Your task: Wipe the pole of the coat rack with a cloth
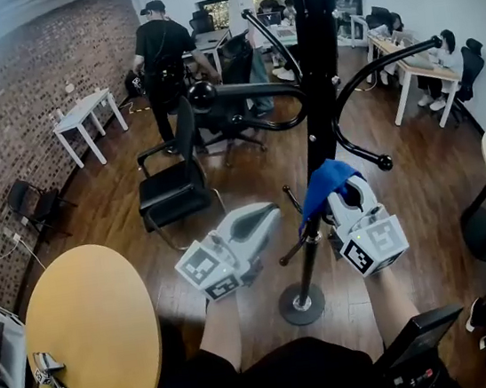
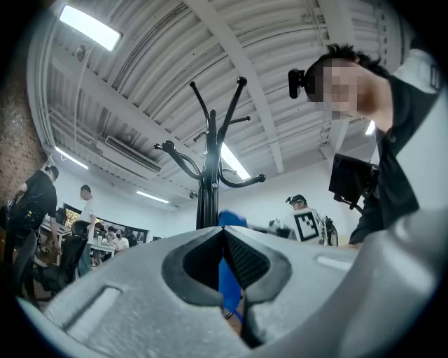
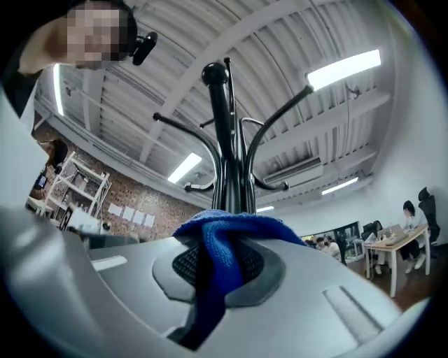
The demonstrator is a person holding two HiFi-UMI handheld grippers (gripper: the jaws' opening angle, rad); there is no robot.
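The black pole (image 1: 318, 88) of the coat rack runs from top centre of the head view down to its round base (image 1: 302, 304) on the wooden floor (image 1: 416, 209). The blue cloth (image 1: 326, 181) lies against the pole's lower half, right of frame centre, draped over the tip of the right gripper (image 1: 344, 194). That gripper's fingers are clamped on a fold of the cloth (image 3: 224, 245), which bunches ahead of them, likely so that fabric rather than plastic meets the pole (image 3: 225, 140).

The left gripper (image 1: 268, 215) hangs just left of the pole, apart from it. Its fingers meet at the tips and seem to hold nothing, so it looks idle.

Curved hook arms (image 1: 357, 83) branch off above. An office chair (image 1: 174, 185) stands at left, and a round yellow tabletop (image 1: 92, 335) fills the lower left.
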